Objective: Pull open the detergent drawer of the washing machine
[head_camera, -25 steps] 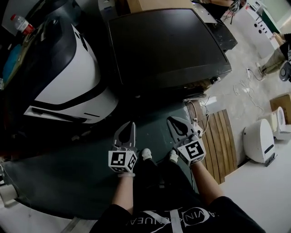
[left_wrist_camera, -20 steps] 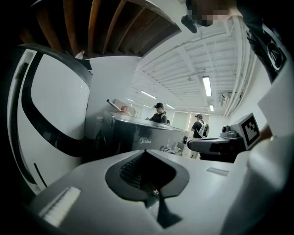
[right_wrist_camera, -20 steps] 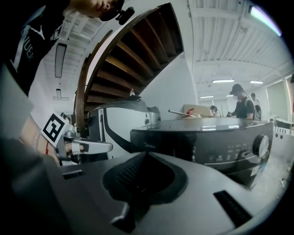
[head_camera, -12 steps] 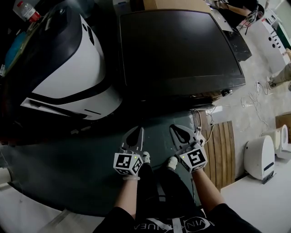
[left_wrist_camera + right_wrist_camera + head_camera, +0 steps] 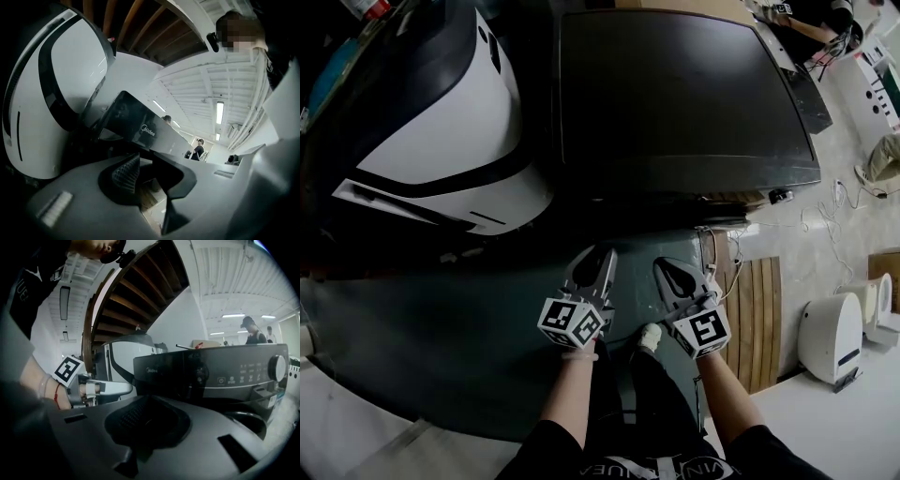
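- Approach stage: both claws are short of the washer (image 5: 675,94), nothing is touched, and the drawer is not yet pulled
- The drawer (image 5: 161,376) is, by my read, the left part of the control panel under the logo; it sits flush and shut, well left of the knob (image 5: 280,366)
- Left gripper (image 5: 605,255) has just been opening its jaws, and they stand apart now with only air between them
- Right gripper (image 5: 664,266) has its jaws pressed together, pinching nothing
- Pose: both forearms reach out side by side, claws low over the dark floor (image 5: 441,356), aimed at the washer's front, close to level with a slight dip
- The left one is rolled, its marker cube tipped onto a corner
- White machine (image 5: 441,141) sits just left of the washer, out of play
- Next, I'd say the opened left claw has to go up and in to the drawer's face, find its lip, close on it, then draw straight back toward the body; a skewed pull could bind it
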